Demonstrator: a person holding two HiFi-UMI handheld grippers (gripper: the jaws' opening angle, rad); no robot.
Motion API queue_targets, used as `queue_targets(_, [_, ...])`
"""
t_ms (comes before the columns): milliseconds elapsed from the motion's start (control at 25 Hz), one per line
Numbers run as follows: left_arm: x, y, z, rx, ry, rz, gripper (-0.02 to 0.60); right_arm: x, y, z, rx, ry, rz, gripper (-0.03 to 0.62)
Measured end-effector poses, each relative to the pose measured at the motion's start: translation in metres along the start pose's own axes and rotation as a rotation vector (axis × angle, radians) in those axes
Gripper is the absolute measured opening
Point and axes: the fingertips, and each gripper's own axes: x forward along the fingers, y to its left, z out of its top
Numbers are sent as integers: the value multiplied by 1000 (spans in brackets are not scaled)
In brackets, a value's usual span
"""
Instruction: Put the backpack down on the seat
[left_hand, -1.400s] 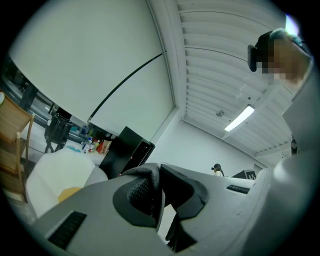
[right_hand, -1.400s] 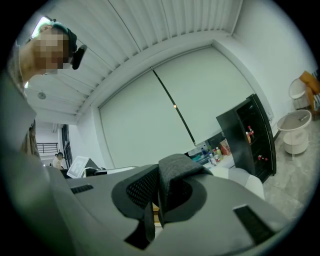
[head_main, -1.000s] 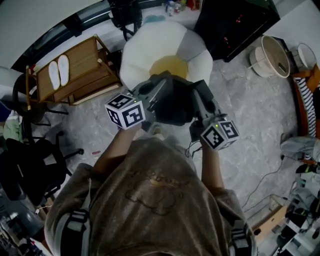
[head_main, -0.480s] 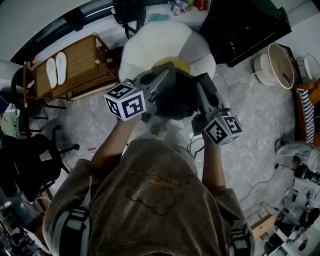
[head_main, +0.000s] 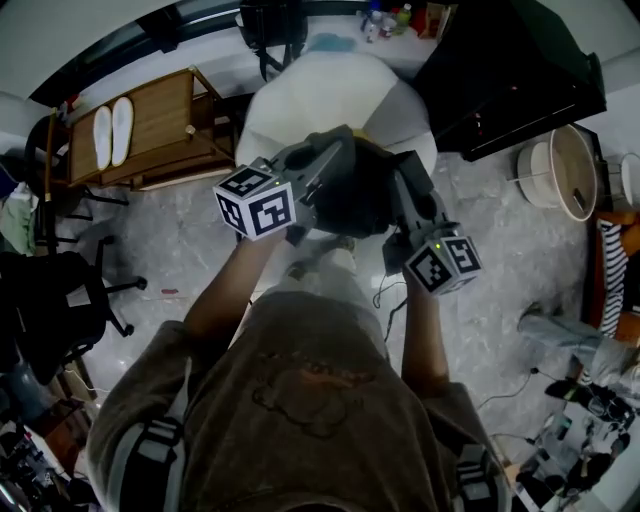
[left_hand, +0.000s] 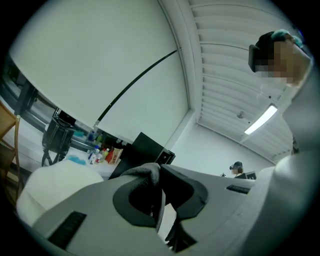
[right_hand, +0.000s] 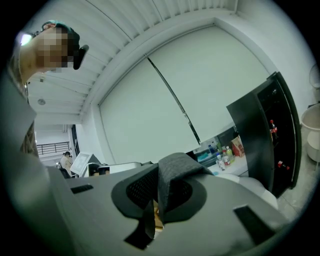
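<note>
While held aloft, the backpack (head_main: 355, 195) overlaps the seat's (head_main: 310, 90) near edge (shelf (head_main: 160, 125) alongside).

Dark, matt woven cloth for the backpack (head_main: 350, 195), coarser webbing in its straps. Smooth matt grey plastic on the left tongs (left_hand: 161, 200) and right tongs (right_hand: 152, 200). Soft white cloth, probably plush, over the seat (head_main: 320, 95). Varnished wood in the rack (head_main: 150, 130); glossy marbled floor (head_main: 190, 240).

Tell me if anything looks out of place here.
Nothing spilled or damaged. The dark grey fabric backpack is held up, not yet on the white round cushioned seat. Mildly odd: white slippers lie atop the wooden cabinet.
</note>
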Motion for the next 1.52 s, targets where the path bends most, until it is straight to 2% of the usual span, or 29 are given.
queue_targets(680, [98, 89, -27, -35, 22, 52, 26, 75, -120, -21, -13, 72, 26, 32])
queue_targets(1120, [146, 132, -32, -32, 32, 88, 26, 121, -170, -31, 2, 96, 39, 34])
queue_targets(1520, [176, 183, -59, -58, 43, 143, 28, 148, -214, -67, 29, 157, 48, 34])
